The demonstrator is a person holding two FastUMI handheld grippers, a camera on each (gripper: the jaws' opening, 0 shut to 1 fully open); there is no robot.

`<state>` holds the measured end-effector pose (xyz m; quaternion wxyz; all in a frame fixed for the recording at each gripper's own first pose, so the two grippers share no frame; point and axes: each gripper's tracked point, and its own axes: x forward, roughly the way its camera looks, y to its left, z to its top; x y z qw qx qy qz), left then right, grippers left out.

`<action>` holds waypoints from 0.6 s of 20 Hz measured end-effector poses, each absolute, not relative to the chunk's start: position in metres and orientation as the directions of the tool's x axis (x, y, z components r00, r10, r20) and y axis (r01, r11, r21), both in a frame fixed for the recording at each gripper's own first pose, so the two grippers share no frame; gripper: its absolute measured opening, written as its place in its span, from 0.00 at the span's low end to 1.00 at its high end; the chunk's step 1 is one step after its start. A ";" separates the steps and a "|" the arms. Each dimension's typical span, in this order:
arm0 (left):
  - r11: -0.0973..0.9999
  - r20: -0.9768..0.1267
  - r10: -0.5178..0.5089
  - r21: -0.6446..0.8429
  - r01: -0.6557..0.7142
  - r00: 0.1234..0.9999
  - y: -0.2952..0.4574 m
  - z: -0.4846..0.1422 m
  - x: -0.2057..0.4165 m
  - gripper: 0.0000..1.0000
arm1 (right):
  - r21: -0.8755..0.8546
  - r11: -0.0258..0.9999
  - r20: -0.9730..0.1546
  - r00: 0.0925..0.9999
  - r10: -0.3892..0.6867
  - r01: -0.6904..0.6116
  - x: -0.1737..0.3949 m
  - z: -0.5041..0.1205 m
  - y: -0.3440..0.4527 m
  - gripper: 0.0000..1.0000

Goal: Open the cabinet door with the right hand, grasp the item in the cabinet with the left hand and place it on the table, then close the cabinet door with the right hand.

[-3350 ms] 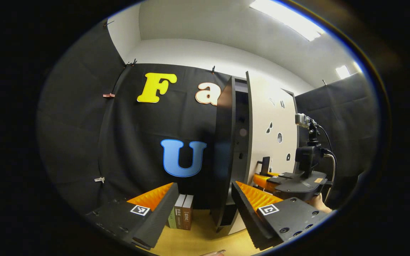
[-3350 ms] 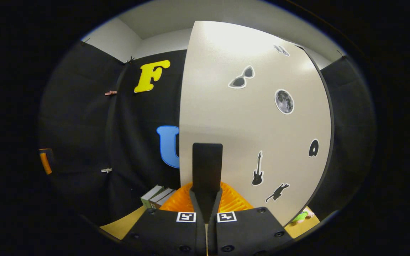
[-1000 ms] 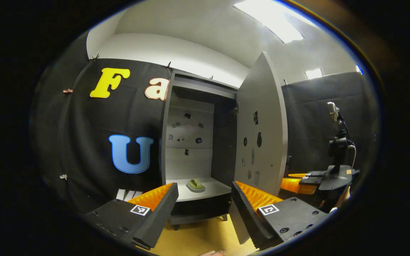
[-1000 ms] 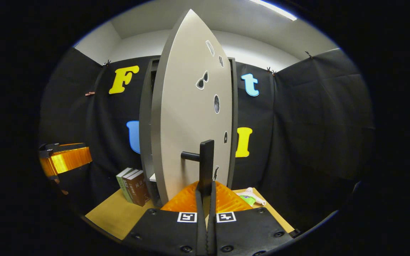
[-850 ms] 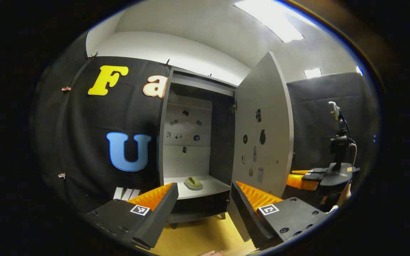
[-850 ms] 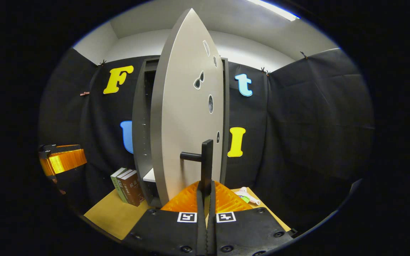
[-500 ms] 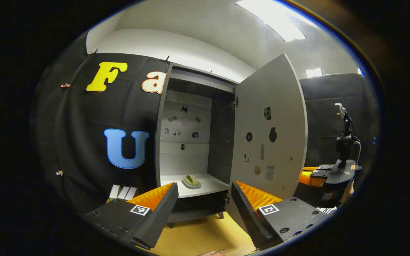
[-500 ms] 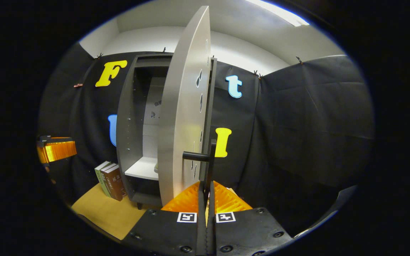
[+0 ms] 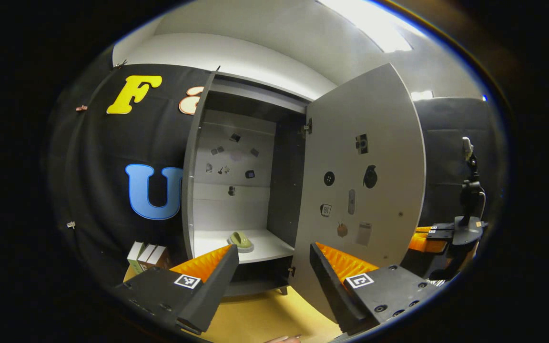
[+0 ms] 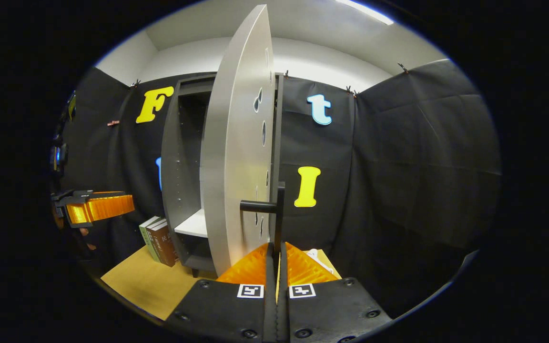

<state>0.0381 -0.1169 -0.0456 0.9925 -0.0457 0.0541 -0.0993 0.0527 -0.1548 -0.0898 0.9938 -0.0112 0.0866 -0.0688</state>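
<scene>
Item point(image 9: 241, 239) on shelf, beyond left hand-held gripper point(image 9: 274, 281)

Item count, booth interior

One cabinet point(image 9: 236, 157), one door point(image 9: 360, 166), one green item point(image 9: 240, 239), three books point(image 9: 147, 255), two grippers point(image 9: 269, 271) point(image 10: 277, 267) were present.

At centre frame in our left gripper view, the cabinet point(image 9: 236, 181) stands on the table point(image 9: 265, 314), its door point(image 9: 360, 181) swung right. We see the item point(image 9: 241, 239) on the shelf point(image 9: 260, 247) inside, books point(image 9: 148, 255) at lower left.
</scene>
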 end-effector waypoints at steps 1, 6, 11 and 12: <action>0.977 -0.099 -0.198 -0.103 0.188 0.975 -0.122 -0.045 0.042 0.95 | -0.014 0.992 -0.169 0.977 -0.128 0.127 0.051 -0.090 -0.162 0.05; 0.979 -0.095 -0.175 -0.121 0.163 0.980 -0.146 -0.045 0.057 0.95 | 0.041 0.996 -0.171 0.983 -0.068 0.076 0.048 -0.091 -0.184 0.05; 0.987 -0.101 -0.139 -0.099 0.129 0.985 -0.144 -0.049 0.067 0.95 | 0.001 0.999 -0.149 0.988 -0.034 0.035 0.027 -0.082 -0.181 0.05; 0.988 -0.106 -0.133 -0.096 0.123 0.985 -0.142 -0.051 0.067 0.95 | -0.004 0.999 -0.142 0.989 -0.051 0.051 0.018 -0.079 -0.183 0.05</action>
